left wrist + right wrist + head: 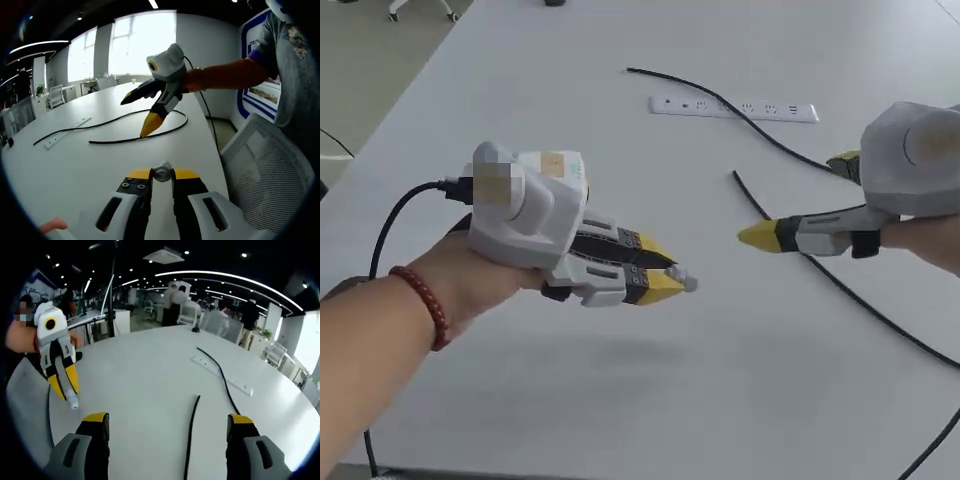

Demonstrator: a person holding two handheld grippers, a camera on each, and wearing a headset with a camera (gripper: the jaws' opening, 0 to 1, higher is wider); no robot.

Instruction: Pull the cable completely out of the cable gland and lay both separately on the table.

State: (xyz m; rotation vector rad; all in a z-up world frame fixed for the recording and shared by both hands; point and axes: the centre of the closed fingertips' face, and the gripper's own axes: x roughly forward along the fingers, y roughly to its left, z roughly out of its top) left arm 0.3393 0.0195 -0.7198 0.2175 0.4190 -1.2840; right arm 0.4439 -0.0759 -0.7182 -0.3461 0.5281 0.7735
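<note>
The cable gland [688, 284] was a small pale grey fitting, gripped at the very tips of the left gripper [670, 278], whose yellow-tipped jaws were clenched on it. It stood out past the tips, roughly in line with the jaws, and in the head view it pointed towards the right gripper [790, 198]. It was held above the white table [620, 400], not resting on it. In the left gripper view the gland [161, 170] sat between the two jaw tips with no cable through it.

The cable [880, 315] was thin and black and lay on the table, apart from the gland. In the head view its free end lay near the right gripper's lower jaw, and its length ran away towards the lower right edge. In the right gripper view the cable [192, 430] lay lengthwise between the jaws, touching neither.

The right gripper [168, 418] was released, its jaws spread wide and holding nothing.

A white power strip [735, 108] lay farther back on the table, with a second black lead running past it.
</note>
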